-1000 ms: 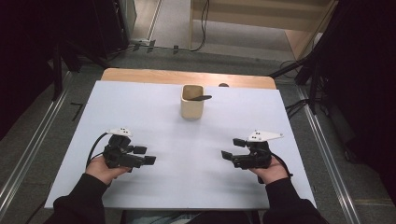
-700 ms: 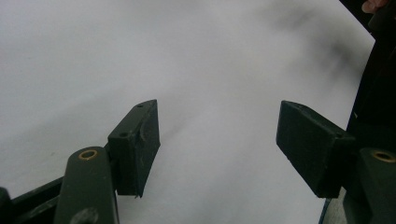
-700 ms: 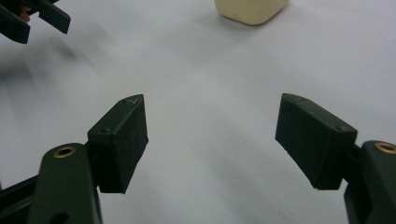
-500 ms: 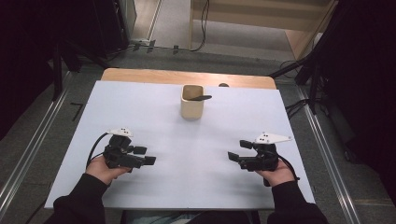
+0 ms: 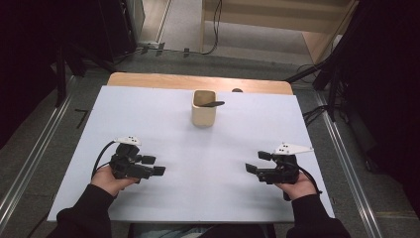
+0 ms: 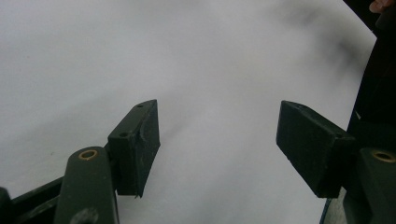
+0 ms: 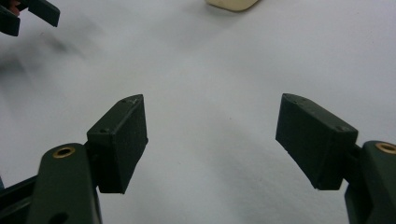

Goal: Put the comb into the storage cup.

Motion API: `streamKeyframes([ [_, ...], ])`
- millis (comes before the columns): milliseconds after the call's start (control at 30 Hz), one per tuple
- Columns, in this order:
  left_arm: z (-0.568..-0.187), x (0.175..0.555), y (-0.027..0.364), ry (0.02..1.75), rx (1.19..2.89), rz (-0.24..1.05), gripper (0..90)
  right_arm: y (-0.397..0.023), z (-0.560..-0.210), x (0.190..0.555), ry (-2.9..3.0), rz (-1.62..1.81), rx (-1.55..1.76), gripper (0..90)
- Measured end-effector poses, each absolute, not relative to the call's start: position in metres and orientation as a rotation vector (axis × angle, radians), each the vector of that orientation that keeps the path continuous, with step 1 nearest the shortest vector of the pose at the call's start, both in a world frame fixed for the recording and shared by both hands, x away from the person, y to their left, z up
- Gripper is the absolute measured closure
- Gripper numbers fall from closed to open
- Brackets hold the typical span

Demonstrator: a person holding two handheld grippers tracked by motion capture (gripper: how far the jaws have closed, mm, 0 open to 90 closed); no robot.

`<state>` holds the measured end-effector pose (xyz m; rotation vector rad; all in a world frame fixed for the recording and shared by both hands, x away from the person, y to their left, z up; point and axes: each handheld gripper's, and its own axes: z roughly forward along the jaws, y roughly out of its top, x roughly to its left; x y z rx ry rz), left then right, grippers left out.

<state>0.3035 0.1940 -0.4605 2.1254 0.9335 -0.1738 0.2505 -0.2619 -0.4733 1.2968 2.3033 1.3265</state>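
Observation:
A cream square cup point(image 5: 203, 110) stands upright at the table's far middle, with a dark utensil handle point(image 5: 214, 104) leaning out over its rim. My left gripper point(image 5: 153, 165) rests low at the near left, pointing right, open with nothing between its fingers; its jaws point(image 6: 217, 123) stand wide over bare white surface. My right gripper point(image 5: 256, 162) is at the near right, pointing left, also open and empty point(image 7: 211, 119). The cup's base point(image 7: 232, 3) lies far ahead of it, and the left gripper's fingertips point(image 7: 33, 12) show at the upper left.
The white table top point(image 5: 213, 148) spreads between the two grippers. A wooden strip point(image 5: 163, 80) runs along the far edge. Metal rails point(image 5: 34, 153) flank the table on the floor, and cables lie beyond its far side.
My right hand has drifted a little to the right and toward the near edge. The left hand and the cup have stayed put.

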Motion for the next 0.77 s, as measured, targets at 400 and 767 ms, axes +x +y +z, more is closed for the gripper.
streamKeyframes([
  [400, -0.4608, 0.3031, 0.1934, 0.929, 2.128, -0.178, 30.5, -0.2601, -0.4741, 0.2512, 2.317, 1.327, 1.288, 23.1],
  [767, -0.4605, 0.3032, 0.1936, 0.929, 2.129, -0.176, 30.5, -0.2598, -0.4739, 0.2513, 2.325, 1.328, 1.280, 23.0],
])
